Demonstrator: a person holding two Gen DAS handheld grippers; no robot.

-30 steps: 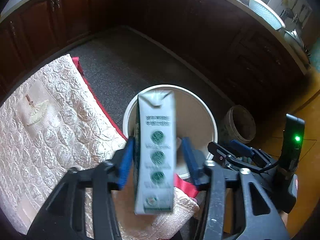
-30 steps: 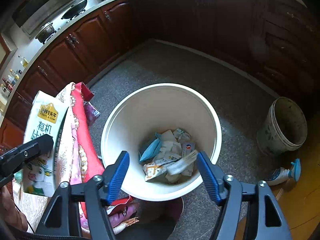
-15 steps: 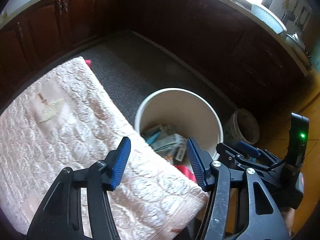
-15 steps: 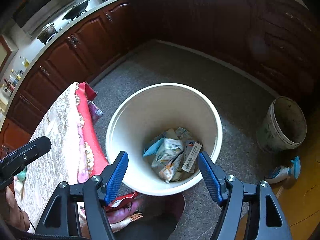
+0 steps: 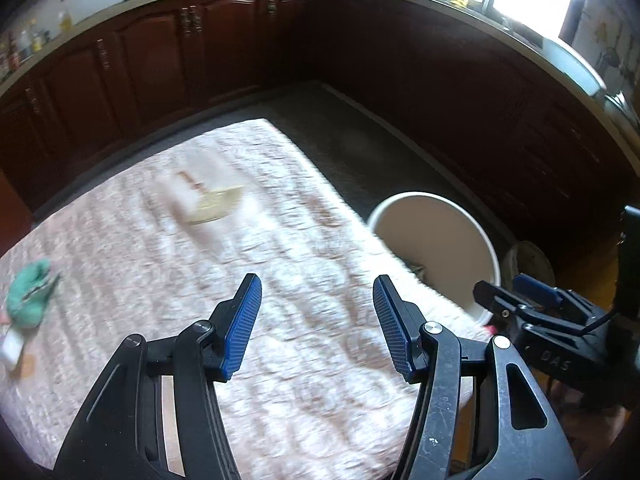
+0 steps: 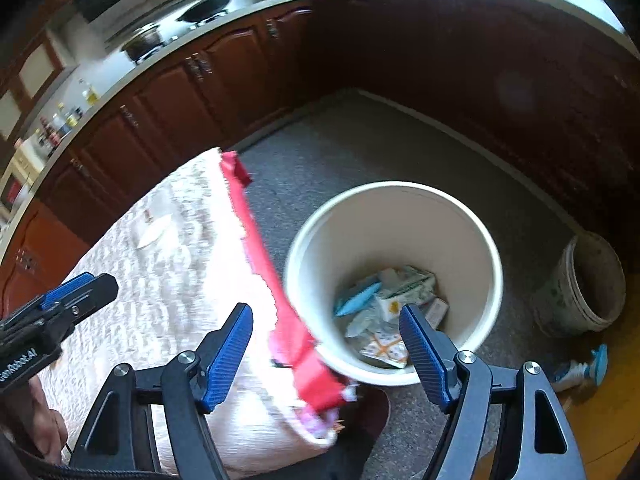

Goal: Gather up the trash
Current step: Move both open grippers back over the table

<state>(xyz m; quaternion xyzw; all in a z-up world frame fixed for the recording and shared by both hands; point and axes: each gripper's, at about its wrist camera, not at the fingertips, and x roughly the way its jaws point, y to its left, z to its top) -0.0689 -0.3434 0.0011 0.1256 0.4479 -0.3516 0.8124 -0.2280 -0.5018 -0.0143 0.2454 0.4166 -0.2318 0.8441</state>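
Both pairs of blue-padded fingers stand apart with nothing between them: the left gripper (image 5: 316, 320) hangs over the pale quilted tablecloth (image 5: 168, 248), and the right gripper (image 6: 326, 344), whose jaws have just been opening further, hangs over the table's red-trimmed edge beside the white round plastic bin (image 6: 460, 216). Cartons and wrappers already lie in the bin's bottom, at centre right of the right wrist view. What trash remains seems to be the crumpled green wrapper (image 5: 30, 294) and a small white scrap (image 5: 11, 348) at the far left edge of the left wrist view, well apart from both grippers. The risks, as I judge them: the soft wrapper may slip from a shallow pinch, a low reach may snag and drag the cloth, and a release made too early may drop the piece onto the grey speckled floor (image 6: 360, 148) short of the bin's rim. Motion blur makes the scrap's nature unclear.
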